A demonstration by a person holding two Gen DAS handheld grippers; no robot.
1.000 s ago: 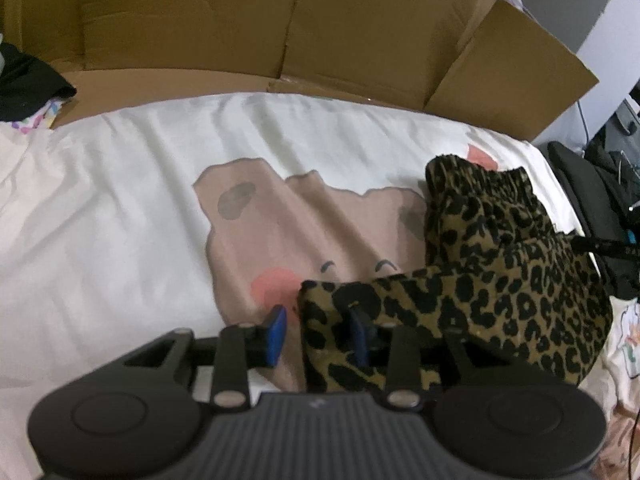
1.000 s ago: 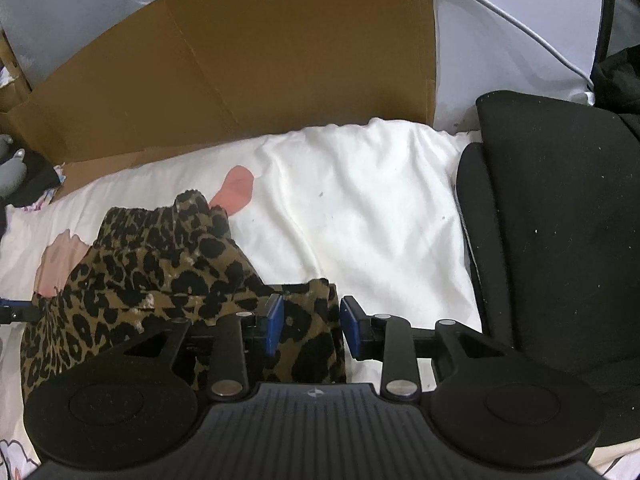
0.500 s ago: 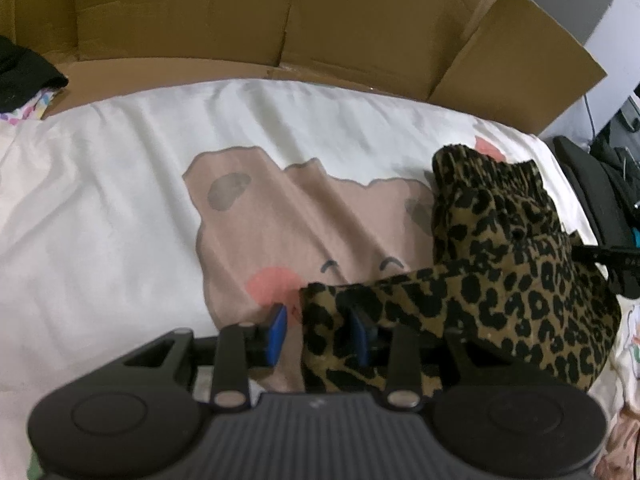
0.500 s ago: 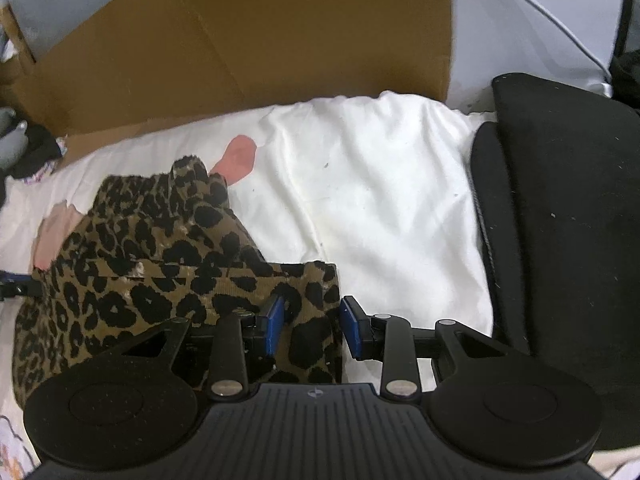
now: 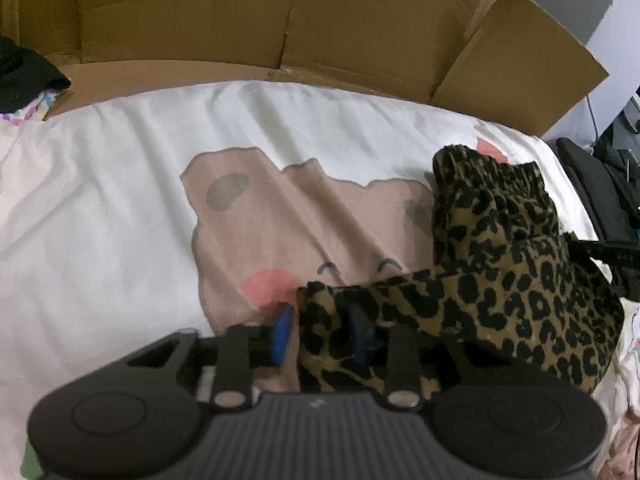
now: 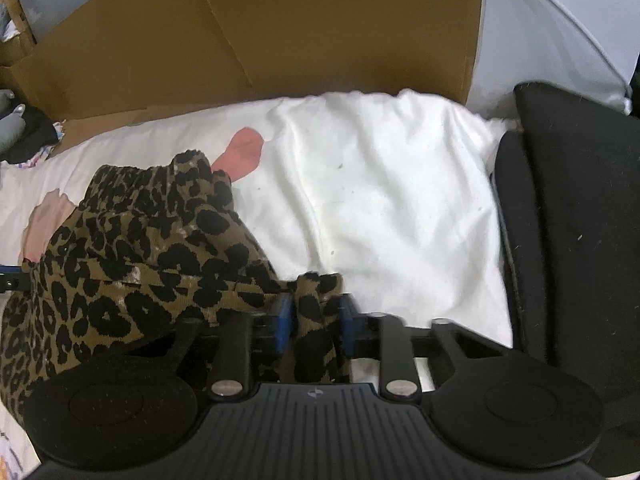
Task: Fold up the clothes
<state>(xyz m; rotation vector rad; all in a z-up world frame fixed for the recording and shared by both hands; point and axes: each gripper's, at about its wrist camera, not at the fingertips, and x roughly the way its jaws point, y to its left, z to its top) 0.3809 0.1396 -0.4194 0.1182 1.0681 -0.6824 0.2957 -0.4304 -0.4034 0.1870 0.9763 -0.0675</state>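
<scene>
Blue-padded fingers [image 5: 282, 334] of the left gripper [image 5: 320, 334] have just been closing and now pinch one corner of the leopard-print garment [image 5: 500, 280], a fold of the cloth bunched between the pads. On the other side, the right gripper [image 6: 314, 326] has likewise just been closing, and its fingers [image 6: 283, 320] clamp the garment's opposite corner [image 6: 316, 304], with spotted fabric squeezed between them. Stretched between the two grips, the garment lies in a rumpled heap on a white bedspread [image 5: 120, 208] printed with a tan cartoon bear face [image 5: 280, 220] and pink cheeks; its gathered waistband [image 6: 160, 172] sits at the far end, away from both tools. Flattened brown cardboard [image 5: 240, 16] stands along the far edge of the bed. To the right of the bedspread sits a black padded chair [image 6: 572, 220]. Dark clothing [image 5: 24, 76] is piled at the far left corner.
</scene>
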